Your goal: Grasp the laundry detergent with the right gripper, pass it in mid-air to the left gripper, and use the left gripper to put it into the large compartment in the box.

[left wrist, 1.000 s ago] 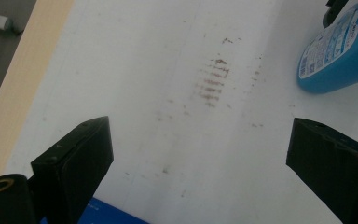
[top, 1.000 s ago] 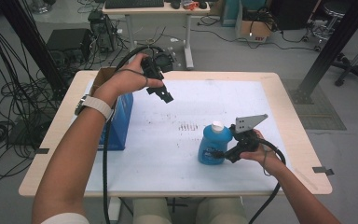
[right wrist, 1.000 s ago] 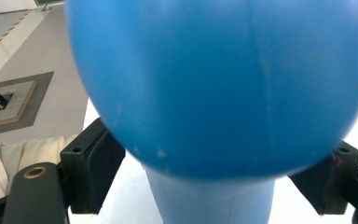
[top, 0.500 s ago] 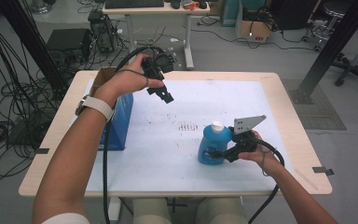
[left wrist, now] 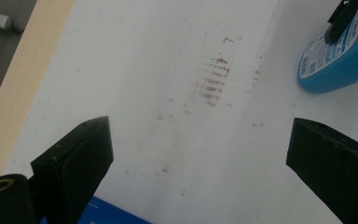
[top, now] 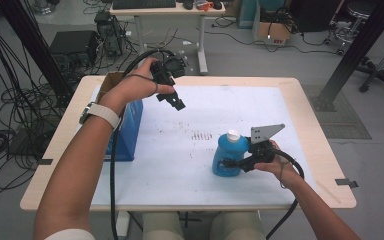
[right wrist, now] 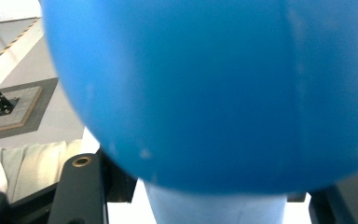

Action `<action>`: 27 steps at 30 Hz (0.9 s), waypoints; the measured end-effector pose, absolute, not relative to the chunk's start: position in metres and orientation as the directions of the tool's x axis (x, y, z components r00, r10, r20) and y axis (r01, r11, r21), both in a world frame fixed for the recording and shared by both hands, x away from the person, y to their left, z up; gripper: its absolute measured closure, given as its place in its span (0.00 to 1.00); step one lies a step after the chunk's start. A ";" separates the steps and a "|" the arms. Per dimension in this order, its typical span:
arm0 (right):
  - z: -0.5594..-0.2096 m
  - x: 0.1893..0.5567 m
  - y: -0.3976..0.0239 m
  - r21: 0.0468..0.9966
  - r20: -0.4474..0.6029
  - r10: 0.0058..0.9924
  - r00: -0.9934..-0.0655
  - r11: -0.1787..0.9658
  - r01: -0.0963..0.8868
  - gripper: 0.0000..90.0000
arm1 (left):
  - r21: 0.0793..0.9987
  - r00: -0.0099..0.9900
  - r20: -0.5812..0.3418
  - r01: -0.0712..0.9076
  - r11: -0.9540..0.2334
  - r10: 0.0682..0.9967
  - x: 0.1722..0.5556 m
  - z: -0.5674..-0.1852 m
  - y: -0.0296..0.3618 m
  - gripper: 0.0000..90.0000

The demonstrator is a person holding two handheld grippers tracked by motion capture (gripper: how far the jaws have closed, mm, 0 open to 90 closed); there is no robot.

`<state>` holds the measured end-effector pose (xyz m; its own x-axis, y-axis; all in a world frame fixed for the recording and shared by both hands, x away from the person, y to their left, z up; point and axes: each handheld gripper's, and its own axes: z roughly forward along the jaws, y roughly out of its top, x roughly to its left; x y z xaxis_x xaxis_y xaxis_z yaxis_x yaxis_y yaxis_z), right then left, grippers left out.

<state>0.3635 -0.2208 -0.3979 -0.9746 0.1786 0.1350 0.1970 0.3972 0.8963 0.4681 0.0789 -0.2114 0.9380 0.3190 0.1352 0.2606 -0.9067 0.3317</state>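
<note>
A blue bottle (top: 230, 147) with a white cap (top: 233, 134) stands upright on the white table top (top: 260, 105), right of the middle. My right gripper (top: 226, 163) reaches it from the right at its lower body. Its jaws have just been closing, and they now press on the bottle (right wrist: 214, 93) from both sides. My left gripper (top: 177, 103) hangs above the table's far left, tilted down, open and holding nothing (left wrist: 200, 144). The left gripper view shows the bottle (left wrist: 340, 60) farther off at the top right.
A blue box (top: 128, 127) stands at the table's left edge below my left forearm, with an open cardboard box (top: 110, 80) behind it. Brown smudges (top: 202, 135) mark the table top. A desk, cables and chairs stand on the floor beyond the table.
The right gripper's jaws have drawn in against the bottle. Both hands and the bottle have stayed where they were.
</note>
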 end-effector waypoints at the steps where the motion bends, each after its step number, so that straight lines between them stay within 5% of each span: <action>1: -0.398 0.364 -0.221 0.896 0.137 0.180 -0.974 0.396 0.199 0.43 | 0.334 0.936 0.132 0.268 -0.904 0.326 0.468 -0.212 0.079 0.08; 27: -0.401 0.362 -0.220 0.922 0.077 0.181 -0.981 0.362 0.139 0.45 | 0.328 0.937 0.134 0.266 -0.906 0.324 0.468 -0.211 0.079 0.08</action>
<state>0.3619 -0.2199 -0.4014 -0.9805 0.1806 0.0769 0.1389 0.3617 0.9219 0.4675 0.0786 -0.2115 0.9366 0.3238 0.1338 0.2664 -0.9063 0.3281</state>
